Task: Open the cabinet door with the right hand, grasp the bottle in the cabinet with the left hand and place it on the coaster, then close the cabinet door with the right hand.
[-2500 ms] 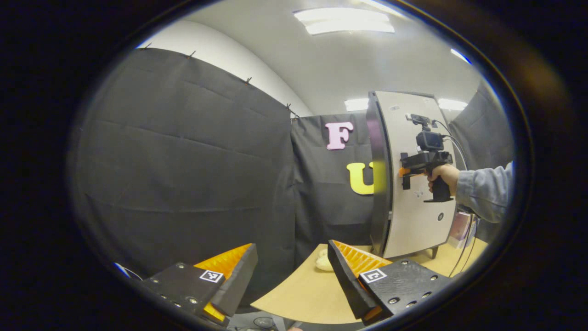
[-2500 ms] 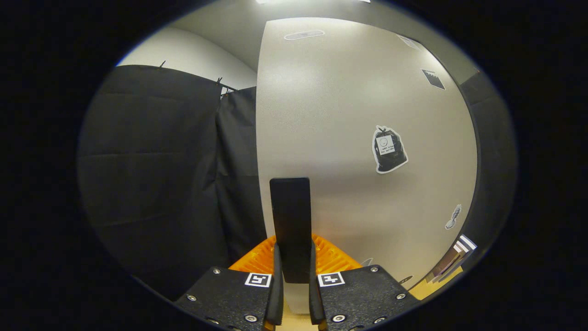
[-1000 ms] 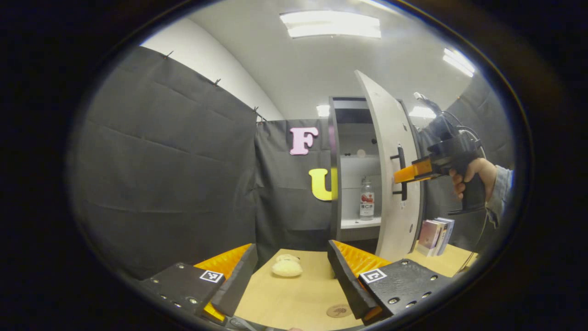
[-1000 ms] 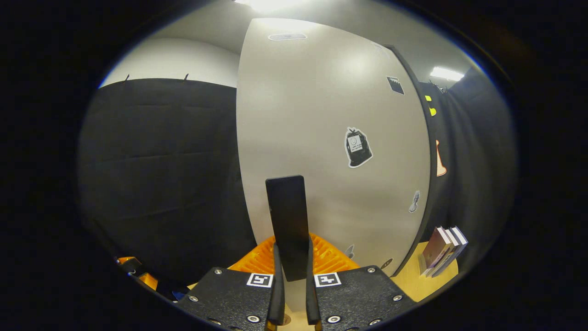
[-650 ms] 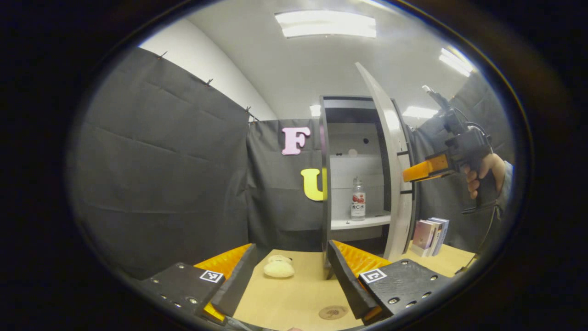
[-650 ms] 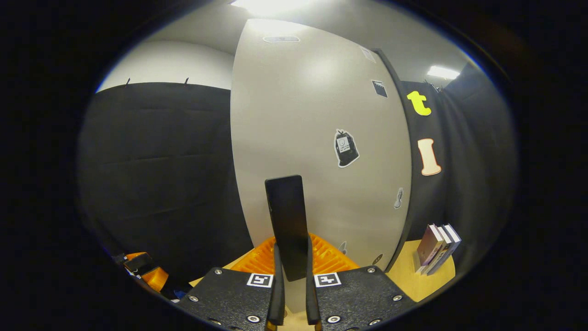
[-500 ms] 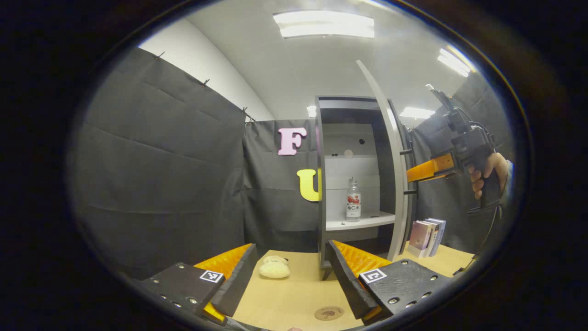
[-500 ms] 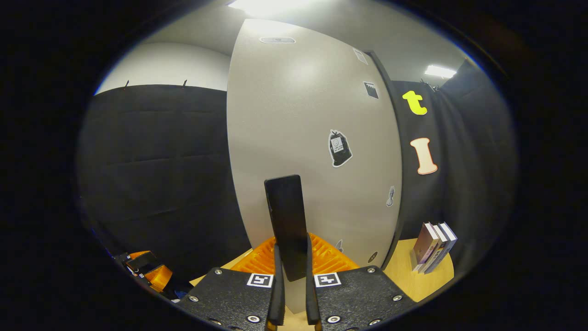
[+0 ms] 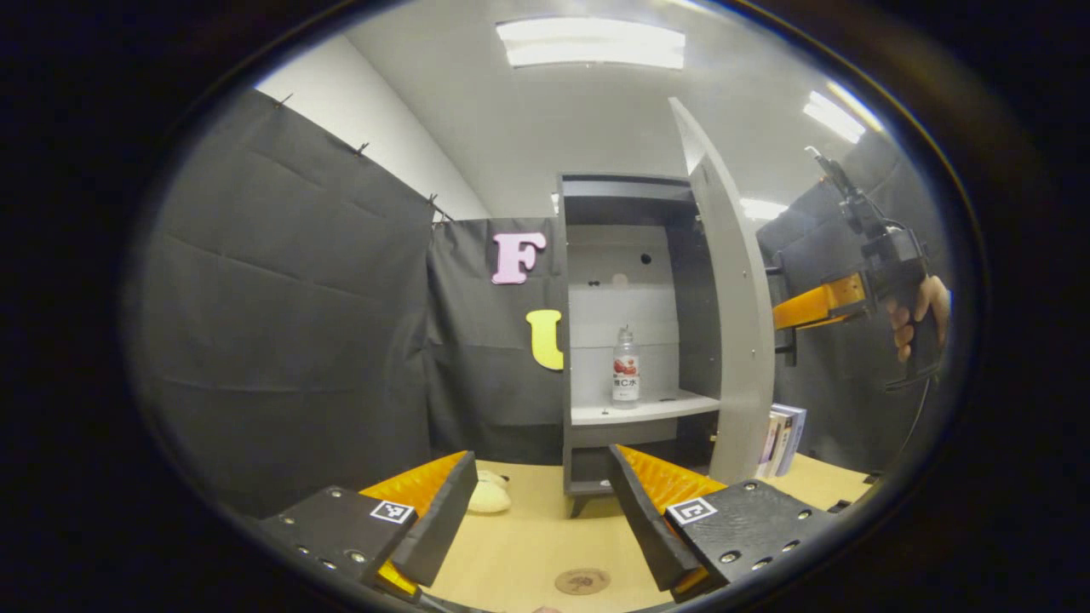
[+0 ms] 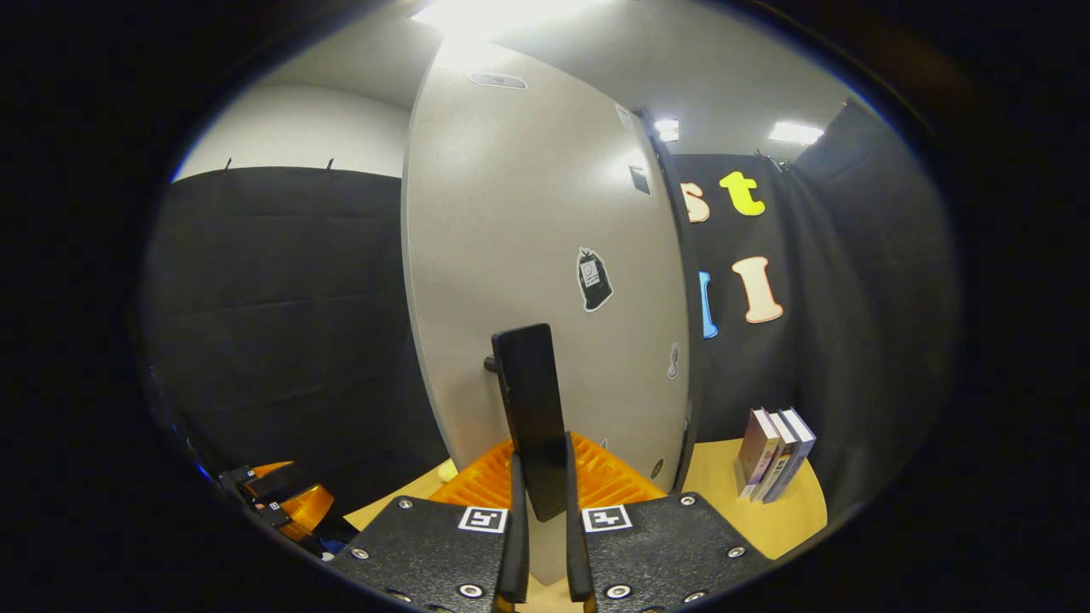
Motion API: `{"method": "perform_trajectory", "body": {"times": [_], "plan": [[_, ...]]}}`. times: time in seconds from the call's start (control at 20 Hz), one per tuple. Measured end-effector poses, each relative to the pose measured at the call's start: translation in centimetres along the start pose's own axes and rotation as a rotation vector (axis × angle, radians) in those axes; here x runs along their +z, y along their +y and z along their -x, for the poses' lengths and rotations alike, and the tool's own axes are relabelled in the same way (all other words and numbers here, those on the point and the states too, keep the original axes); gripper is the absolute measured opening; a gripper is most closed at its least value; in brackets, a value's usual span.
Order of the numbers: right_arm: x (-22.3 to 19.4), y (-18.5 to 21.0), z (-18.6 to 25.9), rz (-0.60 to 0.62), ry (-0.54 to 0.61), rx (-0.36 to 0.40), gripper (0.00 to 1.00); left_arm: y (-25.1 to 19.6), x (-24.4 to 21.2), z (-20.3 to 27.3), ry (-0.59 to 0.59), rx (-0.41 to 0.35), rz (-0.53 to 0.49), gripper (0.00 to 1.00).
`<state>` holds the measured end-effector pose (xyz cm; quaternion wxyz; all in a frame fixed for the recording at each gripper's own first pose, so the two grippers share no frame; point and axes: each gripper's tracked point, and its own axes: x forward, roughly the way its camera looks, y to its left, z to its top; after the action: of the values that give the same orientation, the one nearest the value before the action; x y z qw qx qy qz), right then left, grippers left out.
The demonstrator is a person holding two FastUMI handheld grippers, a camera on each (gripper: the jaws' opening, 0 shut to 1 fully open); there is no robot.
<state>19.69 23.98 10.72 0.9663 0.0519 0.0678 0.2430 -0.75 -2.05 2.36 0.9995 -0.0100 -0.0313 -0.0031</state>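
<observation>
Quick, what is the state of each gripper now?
Left gripper: open, holding nothing.
Right gripper: closed on the door handle.

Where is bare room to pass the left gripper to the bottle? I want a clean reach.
Open doorway between cabinet wall and door; shelf bare right of bottle. Tabletop bare between plush toy and coaster.
</observation>
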Motion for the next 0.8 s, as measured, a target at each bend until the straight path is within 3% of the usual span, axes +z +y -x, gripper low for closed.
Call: {"method": "perform_trajectory", "body": {"times": [0.5, 0.8], "plan": [[0.2, -3.5, 1.7, -0.001, -0.022, -0.136, 0.16, -5.2, 0.1, 0.0, -0.004, -0.061, 0.006, 0.92], [0.2, -6.4, 3.0, 0.021, -0.037, -0.195, 0.15, -5.4, -0.2, 0.2, 0.006, -0.076, 0.004, 0.92]]}}
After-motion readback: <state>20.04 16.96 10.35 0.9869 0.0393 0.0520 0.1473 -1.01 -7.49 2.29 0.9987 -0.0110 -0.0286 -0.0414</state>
